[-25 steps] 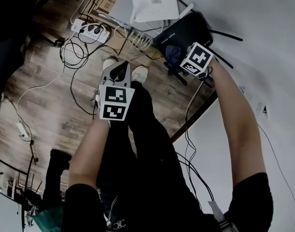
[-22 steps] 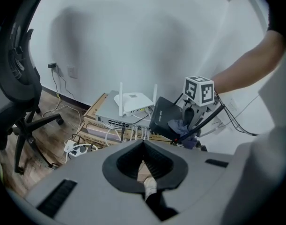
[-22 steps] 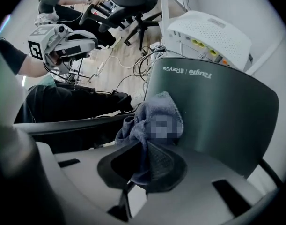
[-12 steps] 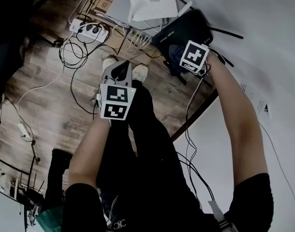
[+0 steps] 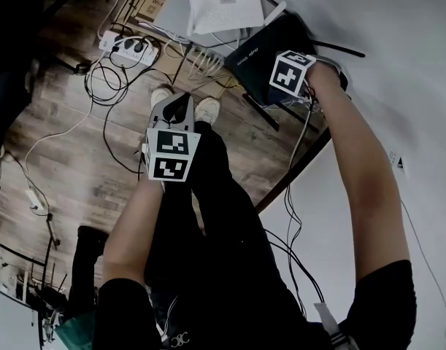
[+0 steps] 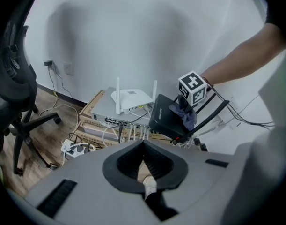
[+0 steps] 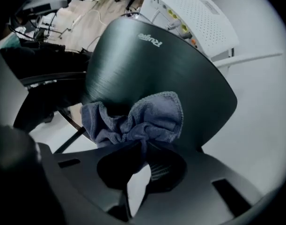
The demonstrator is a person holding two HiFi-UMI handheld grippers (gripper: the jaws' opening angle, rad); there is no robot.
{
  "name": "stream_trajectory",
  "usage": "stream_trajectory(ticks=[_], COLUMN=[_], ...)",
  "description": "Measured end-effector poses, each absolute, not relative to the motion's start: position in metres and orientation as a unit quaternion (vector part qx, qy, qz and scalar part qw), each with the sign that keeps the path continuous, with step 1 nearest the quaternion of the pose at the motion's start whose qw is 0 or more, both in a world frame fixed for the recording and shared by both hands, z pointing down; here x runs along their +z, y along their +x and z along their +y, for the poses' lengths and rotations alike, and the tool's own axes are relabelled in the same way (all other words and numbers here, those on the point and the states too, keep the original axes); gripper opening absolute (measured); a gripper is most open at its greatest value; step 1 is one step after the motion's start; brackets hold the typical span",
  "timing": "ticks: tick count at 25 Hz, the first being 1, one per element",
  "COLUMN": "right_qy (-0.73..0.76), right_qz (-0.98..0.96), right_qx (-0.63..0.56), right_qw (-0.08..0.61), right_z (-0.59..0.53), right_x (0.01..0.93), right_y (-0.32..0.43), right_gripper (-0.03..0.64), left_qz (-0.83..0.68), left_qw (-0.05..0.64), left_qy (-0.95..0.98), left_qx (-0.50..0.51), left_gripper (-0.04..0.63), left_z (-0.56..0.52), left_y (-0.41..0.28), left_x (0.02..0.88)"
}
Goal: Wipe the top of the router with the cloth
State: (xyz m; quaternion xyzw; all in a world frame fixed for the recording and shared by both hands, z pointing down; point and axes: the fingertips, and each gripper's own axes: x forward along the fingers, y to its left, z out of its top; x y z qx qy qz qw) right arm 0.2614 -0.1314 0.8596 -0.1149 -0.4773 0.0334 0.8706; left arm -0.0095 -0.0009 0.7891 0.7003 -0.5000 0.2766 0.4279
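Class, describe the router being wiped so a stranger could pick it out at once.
Find the grey switch on cardboard boxes by the wall. Beside its white router lies a black router. Only the black one has a blue-grey cloth on its top.

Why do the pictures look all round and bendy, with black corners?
Left gripper view: a wide-angle lens bows the wall and leaves the corners black. Right gripper view: the same bulge, with a soft sheen on the black router, and the cloth looks fairly sharp. Head view: dim, and the floor curves toward the edges.
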Motion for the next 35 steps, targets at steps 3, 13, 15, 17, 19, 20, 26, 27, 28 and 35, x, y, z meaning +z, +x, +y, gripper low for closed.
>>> stream_trajectory(ticks=[3, 13, 15, 17, 19, 20, 26, 27, 28, 35], right_qy=[-0.111, -0.091, -0.086, -0.079, -0.062, -0.047, 0.026, 0.037, 0.051, 0.131], right_qz=[-0.44, -0.378, -0.384, -0.389, -0.397, -0.405, -0.453, -0.46, -0.469, -0.555], right_qx=[-0.04, -0.144, -0.135, -0.126, -0.114, -0.104, -0.071, -0.074, -0.078, -0.099], right_qw=[0.89, 0.91, 0.909, 0.909, 0.908, 0.907, 0.888, 0.884, 0.878, 0.815], right_z=[-0.152, -0.192, -0.192, -0.193, -0.196, -0.197, -0.207, -0.211, -0.215, -0.246], right_x=[0.862, 0.865, 0.866, 0.866, 0.867, 0.867, 0.863, 0.864, 0.865, 0.861], right_y=[0.272, 0.293, 0.293, 0.293, 0.294, 0.293, 0.29, 0.286, 0.282, 0.234], right_gripper=[0.021, 0.021, 0.021, 0.021, 0.021, 0.021, 0.021, 0.021, 0.021, 0.021], left_qz=[-0.497, -0.504, -0.503, -0.501, -0.498, -0.496, -0.491, -0.493, -0.494, -0.481], left_qw=[0.427, 0.431, 0.433, 0.435, 0.434, 0.432, 0.429, 0.431, 0.433, 0.423], left_qy=[0.702, 0.694, 0.693, 0.694, 0.697, 0.699, 0.702, 0.699, 0.698, 0.708], left_qx=[0.279, 0.281, 0.283, 0.282, 0.28, 0.28, 0.286, 0.286, 0.286, 0.298], left_gripper=[0.003, 0.003, 0.003, 0.003, 0.003, 0.003, 0.003, 0.003, 0.003, 0.003], left_z=[-0.003, -0.003, -0.001, -0.002, -0.005, -0.006, -0.006, -0.006, -0.005, -0.002], left_y=[-0.007, -0.015, -0.014, -0.011, -0.007, -0.005, -0.007, -0.008, -0.008, -0.003], left_x=[0.791, 0.797, 0.798, 0.798, 0.797, 0.796, 0.802, 0.804, 0.805, 0.802])
